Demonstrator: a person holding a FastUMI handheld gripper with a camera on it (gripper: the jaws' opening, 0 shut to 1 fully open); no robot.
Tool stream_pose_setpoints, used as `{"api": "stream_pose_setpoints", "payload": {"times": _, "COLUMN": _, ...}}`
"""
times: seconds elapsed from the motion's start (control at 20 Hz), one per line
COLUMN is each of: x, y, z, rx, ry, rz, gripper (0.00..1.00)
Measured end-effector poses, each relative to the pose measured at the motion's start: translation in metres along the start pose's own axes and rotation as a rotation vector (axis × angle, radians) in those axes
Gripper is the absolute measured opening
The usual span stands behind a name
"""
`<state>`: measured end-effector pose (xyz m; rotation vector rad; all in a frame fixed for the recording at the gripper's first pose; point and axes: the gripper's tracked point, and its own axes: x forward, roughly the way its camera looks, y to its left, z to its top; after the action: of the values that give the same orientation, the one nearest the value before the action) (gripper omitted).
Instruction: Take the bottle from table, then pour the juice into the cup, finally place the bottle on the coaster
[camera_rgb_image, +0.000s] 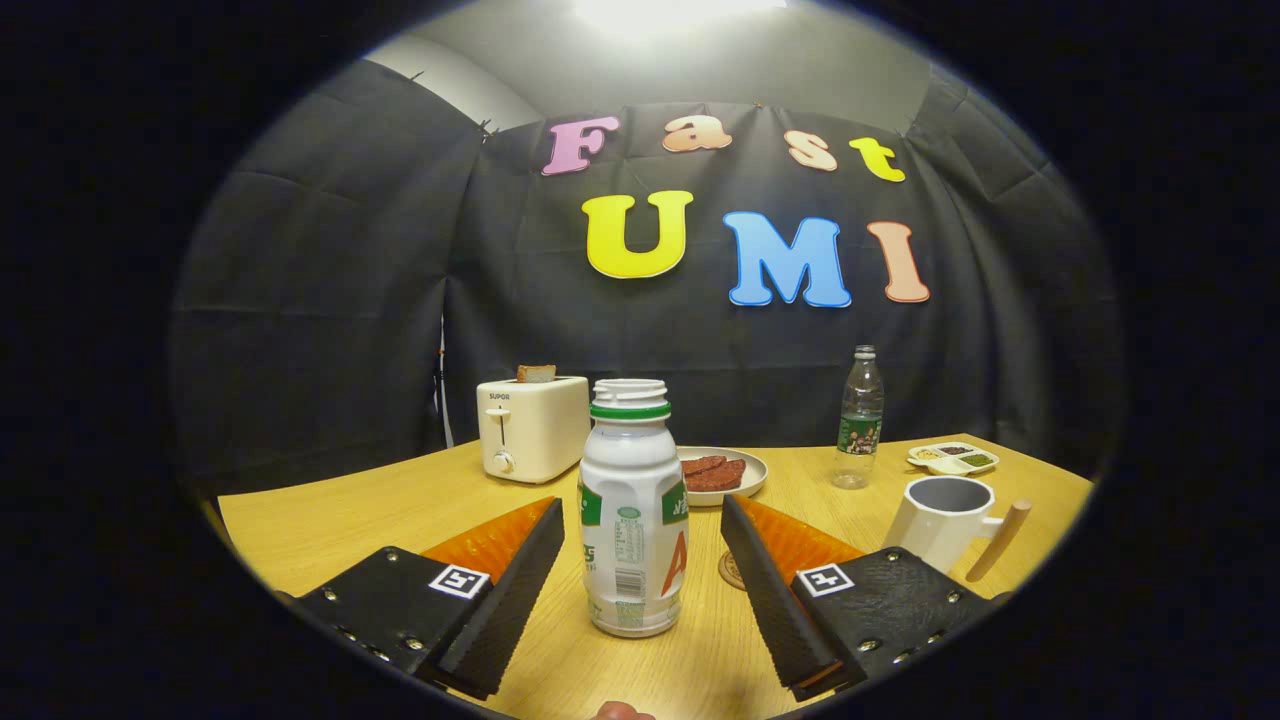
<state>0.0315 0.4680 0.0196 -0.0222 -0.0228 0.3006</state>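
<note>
A white juice bottle (632, 510) with a green neck ring and no cap stands upright on the wooden table (330, 520), between my two fingers. My gripper (642, 520) is open, and a gap shows on each side of the bottle. A white cup (945, 520) with a wooden handle stands to the right, just beyond the right finger. A round brown coaster (732, 572) peeks out on the table beside the right finger, mostly hidden by it.
A cream toaster (532, 428) with a slice of bread in it stands at the back left. Behind the juice bottle sits a plate (722, 472) with reddish slices. A clear water bottle (860, 418) and a small divided dish (953, 458) are at the back right.
</note>
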Motion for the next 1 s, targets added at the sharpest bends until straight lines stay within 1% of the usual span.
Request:
{"api": "stream_pose_setpoints", "payload": {"times": 0.2, "x": 0.023, "y": 0.003, "z": -0.017, "rx": -0.039, "ry": 0.060, "rz": 0.034, "gripper": 0.96}}
{"api": "stream_pose_setpoints", "payload": {"times": 0.35, "x": 0.036, "y": -0.005, "z": -0.028, "rx": -0.136, "ry": 0.087, "rz": 0.004, "gripper": 0.96}}
{"api": "stream_pose_setpoints", "payload": {"times": 0.4, "x": 0.038, "y": -0.005, "z": -0.029, "rx": -0.148, "ry": 0.091, "rz": -0.004, "gripper": 0.96}}
{"api": "stream_pose_setpoints", "payload": {"times": 0.5, "x": 0.043, "y": -0.006, "z": -0.029, "rx": -0.137, "ry": 0.094, "rz": -0.016, "gripper": 0.96}}
{"api": "stream_pose_setpoints", "payload": {"times": 0.6, "x": 0.046, "y": 0.001, "z": -0.034, "rx": -0.082, "ry": 0.105, "rz": -0.001, "gripper": 0.96}}
{"api": "stream_pose_setpoints", "payload": {"times": 0.65, "x": 0.047, "y": 0.008, "z": -0.033, "rx": -0.056, "ry": 0.104, "rz": 0.011, "gripper": 0.93}}
{"api": "stream_pose_setpoints", "payload": {"times": 0.7, "x": 0.041, "y": 0.016, "z": -0.032, "rx": -0.031, "ry": 0.095, "rz": 0.050, "gripper": 0.83}}
{"api": "stream_pose_setpoints", "payload": {"times": 0.75, "x": 0.043, "y": 0.024, "z": -0.032, "rx": -0.019, "ry": 0.092, "rz": 0.076, "gripper": 0.75}}
{"api": "stream_pose_setpoints", "payload": {"times": 0.85, "x": 0.036, "y": 0.024, "z": -0.031, "rx": -0.016, "ry": 0.092, "rz": 0.078, "gripper": 0.75}}
{"api": "stream_pose_setpoints", "payload": {"times": 0.9, "x": 0.036, "y": 0.022, "z": -0.030, "rx": -0.016, "ry": 0.091, "rz": 0.063, "gripper": 0.73}}
{"api": "stream_pose_setpoints", "payload": {"times": 0.95, "x": 0.033, "y": 0.020, "z": -0.031, "rx": -0.020, "ry": 0.092, "rz": 0.046, "gripper": 0.73}}
{"api": "stream_pose_setpoints", "payload": {"times": 1.0, "x": 0.033, "y": 0.015, "z": -0.030, "rx": -0.020, "ry": 0.093, "rz": 0.018, "gripper": 0.70}}
